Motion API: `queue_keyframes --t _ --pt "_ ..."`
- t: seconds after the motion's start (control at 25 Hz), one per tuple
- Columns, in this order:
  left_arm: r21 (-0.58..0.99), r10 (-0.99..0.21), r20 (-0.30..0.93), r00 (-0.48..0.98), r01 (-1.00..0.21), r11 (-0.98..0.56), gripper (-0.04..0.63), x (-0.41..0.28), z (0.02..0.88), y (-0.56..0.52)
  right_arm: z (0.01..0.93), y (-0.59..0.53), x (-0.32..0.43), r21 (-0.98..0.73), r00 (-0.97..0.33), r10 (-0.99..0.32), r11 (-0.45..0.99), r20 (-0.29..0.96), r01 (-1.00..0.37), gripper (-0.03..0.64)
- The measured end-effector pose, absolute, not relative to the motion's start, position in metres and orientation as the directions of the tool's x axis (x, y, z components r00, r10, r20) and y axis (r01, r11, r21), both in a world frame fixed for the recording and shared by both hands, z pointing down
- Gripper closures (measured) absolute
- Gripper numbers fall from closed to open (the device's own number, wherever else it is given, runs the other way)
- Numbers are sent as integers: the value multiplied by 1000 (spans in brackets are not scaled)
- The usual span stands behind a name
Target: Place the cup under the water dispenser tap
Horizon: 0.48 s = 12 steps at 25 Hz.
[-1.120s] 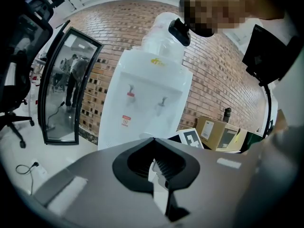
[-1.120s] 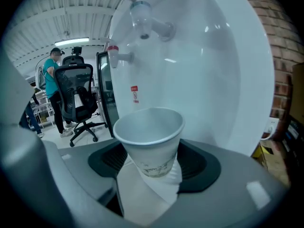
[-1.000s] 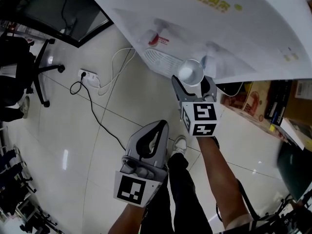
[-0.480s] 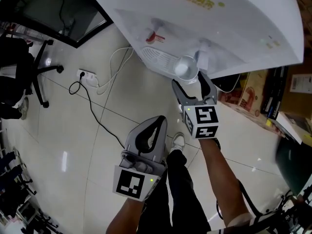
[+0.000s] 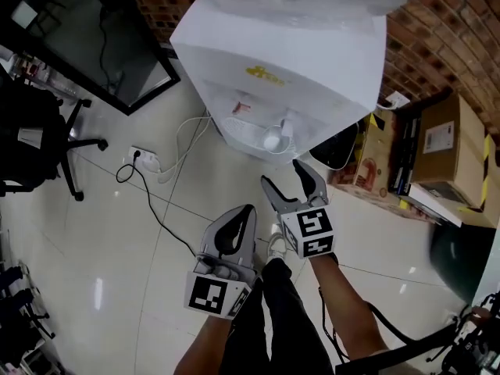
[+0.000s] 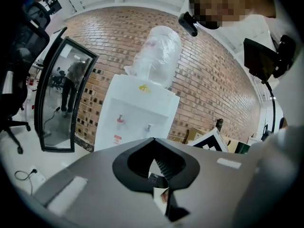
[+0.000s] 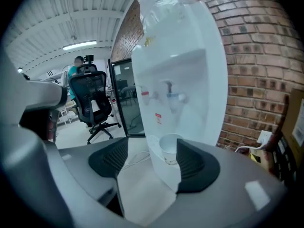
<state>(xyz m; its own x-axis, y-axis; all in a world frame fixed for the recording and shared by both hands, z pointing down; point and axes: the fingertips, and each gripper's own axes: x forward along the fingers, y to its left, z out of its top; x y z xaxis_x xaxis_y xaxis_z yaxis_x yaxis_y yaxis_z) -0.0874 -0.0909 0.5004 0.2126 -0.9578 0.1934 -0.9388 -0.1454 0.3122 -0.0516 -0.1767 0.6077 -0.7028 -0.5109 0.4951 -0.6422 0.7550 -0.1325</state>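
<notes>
— Brick wall and pale floor tiles on your feed. What stands there?

— I see a white water dispenser against the bricks, its bottle wrapped in clear plastic.

— Any writing on it?

— I can make out a yellow logo on the front, too small to read. A red-and-white sticker lower down is no clearer. The cardboard box at the side has a white label I can't read either.

— And the cup?

— The cup stands upright on the drip tray in the recess, below the pale tap, with the red tap beside it.

— Your grippers?

— My right gripper is well apart from the cup. Its jaws are wide and have just been closing a little, with nothing pressed between them; the cup only shows through the gap, farther on. My left gripper has its jaws tip to tip, empty.
</notes>
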Motion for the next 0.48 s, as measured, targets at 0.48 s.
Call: queue_keyframes --t 0.48 --pt "272 -936 144 321 -922 -274 603 -84 396 -40 459 -125 -21 -185 -735 -552 736 393 -651 496"
